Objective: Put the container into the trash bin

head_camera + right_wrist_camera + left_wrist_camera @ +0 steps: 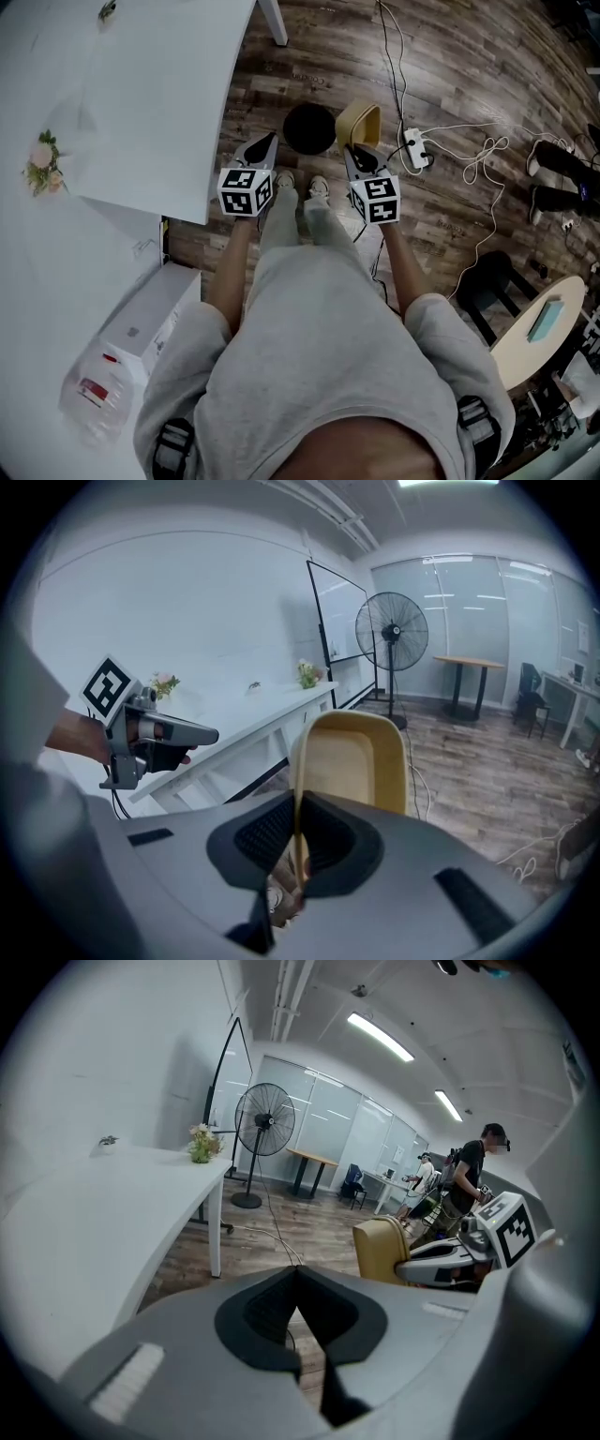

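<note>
A tan, shallow container (360,122) is held upright by its rim in my right gripper (355,150), just right of a round black trash bin (309,128) on the wooden floor. In the right gripper view the container (361,761) rises in front of the right gripper (298,803), whose pads are shut on its left rim. My left gripper (269,141) hovers left of the bin, over the table's edge, shut with nothing in it. The left gripper view shows its jaws (298,1274) meeting, with the container (380,1249) off to the right.
A white table (141,94) with a flower sprig (42,164) fills the left. A power strip and cables (415,148) lie right of the bin. A white box (150,319), a round wooden table (534,333) and a standing fan (265,1121) are nearby. People stand far back (469,1180).
</note>
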Demonstrator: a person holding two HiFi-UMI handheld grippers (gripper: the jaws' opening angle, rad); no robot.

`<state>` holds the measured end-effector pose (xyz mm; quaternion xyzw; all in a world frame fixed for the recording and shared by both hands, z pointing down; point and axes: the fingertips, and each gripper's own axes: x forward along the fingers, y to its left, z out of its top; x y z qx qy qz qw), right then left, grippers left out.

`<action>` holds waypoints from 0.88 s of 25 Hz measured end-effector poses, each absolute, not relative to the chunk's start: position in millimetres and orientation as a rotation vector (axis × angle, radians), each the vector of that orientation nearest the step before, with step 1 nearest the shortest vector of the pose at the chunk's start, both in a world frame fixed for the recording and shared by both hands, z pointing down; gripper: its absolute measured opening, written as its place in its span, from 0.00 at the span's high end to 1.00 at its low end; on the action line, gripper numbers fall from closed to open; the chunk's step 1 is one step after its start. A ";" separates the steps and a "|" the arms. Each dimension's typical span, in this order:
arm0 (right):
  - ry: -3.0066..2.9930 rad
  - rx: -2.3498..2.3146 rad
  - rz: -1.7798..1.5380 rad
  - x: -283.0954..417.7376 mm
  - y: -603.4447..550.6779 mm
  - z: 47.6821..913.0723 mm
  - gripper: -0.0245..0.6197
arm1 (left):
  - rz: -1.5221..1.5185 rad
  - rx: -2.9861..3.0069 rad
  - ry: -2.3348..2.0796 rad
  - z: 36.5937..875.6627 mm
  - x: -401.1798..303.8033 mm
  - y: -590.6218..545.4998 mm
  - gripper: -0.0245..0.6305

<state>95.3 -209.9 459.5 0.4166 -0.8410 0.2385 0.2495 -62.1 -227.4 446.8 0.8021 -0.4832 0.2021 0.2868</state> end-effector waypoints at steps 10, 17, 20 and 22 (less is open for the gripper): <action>-2.266 1.169 0.660 76.9 -218.9 482.7 0.91 | 0.536 2.178 -1.253 469.8 -73.4 -250.2 0.95; -2.244 1.184 0.681 56.3 -220.8 511.0 0.91 | 0.531 2.174 -1.223 495.2 -85.2 -254.1 0.95; -2.237 1.185 0.687 51.2 -219.1 523.0 0.91 | 0.536 2.173 -1.211 509.0 -87.9 -253.0 0.95; -2.230 1.189 0.694 49.4 -218.2 532.6 0.91 | 0.538 2.170 -1.206 519.7 -89.8 -252.5 0.95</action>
